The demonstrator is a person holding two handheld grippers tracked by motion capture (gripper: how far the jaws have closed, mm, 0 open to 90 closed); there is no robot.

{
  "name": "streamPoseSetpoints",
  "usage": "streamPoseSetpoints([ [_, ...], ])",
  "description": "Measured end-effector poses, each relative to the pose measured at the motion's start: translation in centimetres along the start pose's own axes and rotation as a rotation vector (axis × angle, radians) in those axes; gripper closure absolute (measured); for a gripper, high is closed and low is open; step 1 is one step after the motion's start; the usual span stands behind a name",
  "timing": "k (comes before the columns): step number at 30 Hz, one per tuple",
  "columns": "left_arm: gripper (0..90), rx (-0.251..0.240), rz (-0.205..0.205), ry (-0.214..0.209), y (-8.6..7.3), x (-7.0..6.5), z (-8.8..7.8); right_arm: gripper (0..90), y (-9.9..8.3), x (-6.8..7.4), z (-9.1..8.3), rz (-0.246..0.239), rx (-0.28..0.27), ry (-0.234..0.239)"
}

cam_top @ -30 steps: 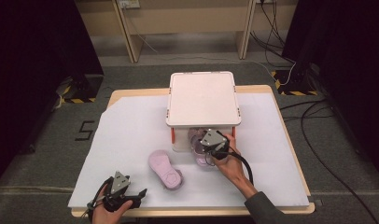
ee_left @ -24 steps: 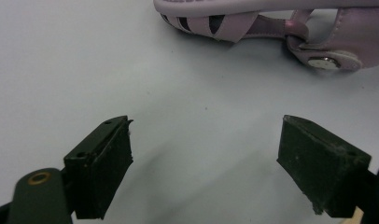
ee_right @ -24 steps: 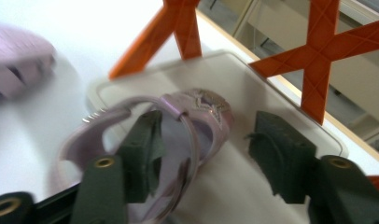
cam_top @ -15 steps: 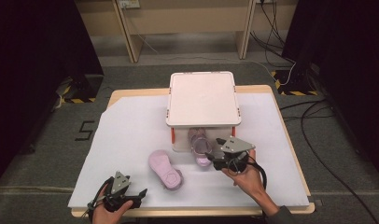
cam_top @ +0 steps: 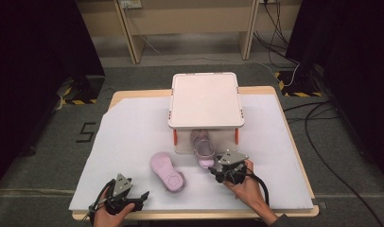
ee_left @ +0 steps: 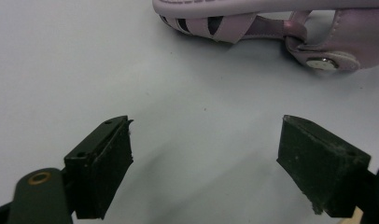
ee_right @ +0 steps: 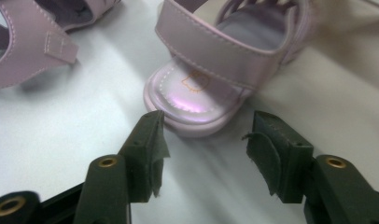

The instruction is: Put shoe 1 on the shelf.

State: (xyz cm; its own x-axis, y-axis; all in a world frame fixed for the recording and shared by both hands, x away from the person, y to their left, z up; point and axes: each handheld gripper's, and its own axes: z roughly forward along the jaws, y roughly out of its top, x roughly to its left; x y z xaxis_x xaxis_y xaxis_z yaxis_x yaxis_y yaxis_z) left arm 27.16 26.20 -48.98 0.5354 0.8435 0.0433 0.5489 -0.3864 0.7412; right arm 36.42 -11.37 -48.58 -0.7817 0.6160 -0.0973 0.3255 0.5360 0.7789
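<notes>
Two pink sandals lie on the white sheet. One sandal [cam_top: 203,147] [ee_right: 211,88] stands upright with its toe against the front of the white lidded box [cam_top: 205,98]. My right gripper [cam_top: 214,170] [ee_right: 206,123] sits just behind its heel. The jaws are open and have just been closing, and the pads touch nothing. The other sandal [cam_top: 167,172] [ee_left: 271,21] [ee_right: 29,51] lies sole-up to the left. My left gripper [cam_top: 142,195] [ee_left: 206,140] rests near the front edge, open wide, with bare sheet between its jaws.
The box has orange latches and stands at the middle of the sheet [cam_top: 133,132], which covers a wooden table [cam_top: 294,94]. Dark curtains, cables and striped floor tape surround the table.
My right gripper drew back from over the upright sandal toward the front of the table and sank, so the sandal shows in full. The left gripper stayed put.
</notes>
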Motion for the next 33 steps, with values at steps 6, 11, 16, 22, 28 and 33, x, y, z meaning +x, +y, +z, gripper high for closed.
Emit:
streamPoseSetpoints([
  [6, 17.1, 0.000, -0.002, 0.002, 0.0, 0.0, 0.0, 55.0, 0.8, 0.3, 1.0, 0.008, -0.018, 0.000],
  [11, 17.1, 0.006, 0.001, 0.001, -0.1, 0.0, 0.1, 57.3, 1.7, -0.6, 1.4, 0.000, -0.027, -0.042],
  [16, 17.1, 0.006, 0.000, 0.001, -0.1, 0.0, 0.1, 57.5, 2.2, -1.7, 1.9, 0.004, -0.030, -0.069],
  [22, 17.1, 0.013, 0.001, 0.001, -0.1, 0.0, 0.1, 57.8, 2.6, -2.8, 3.1, 0.008, -0.048, -0.069],
  [28, 17.1, 0.011, 0.000, 0.001, -0.1, 0.0, 0.2, 57.7, 3.7, -3.2, 4.6, 0.006, -0.045, -0.083],
  [33, 17.1, 0.008, 0.001, -0.001, -0.1, 0.0, 0.1, 56.9, 4.4, -3.4, 5.6, 0.025, -0.054, -0.086],
])
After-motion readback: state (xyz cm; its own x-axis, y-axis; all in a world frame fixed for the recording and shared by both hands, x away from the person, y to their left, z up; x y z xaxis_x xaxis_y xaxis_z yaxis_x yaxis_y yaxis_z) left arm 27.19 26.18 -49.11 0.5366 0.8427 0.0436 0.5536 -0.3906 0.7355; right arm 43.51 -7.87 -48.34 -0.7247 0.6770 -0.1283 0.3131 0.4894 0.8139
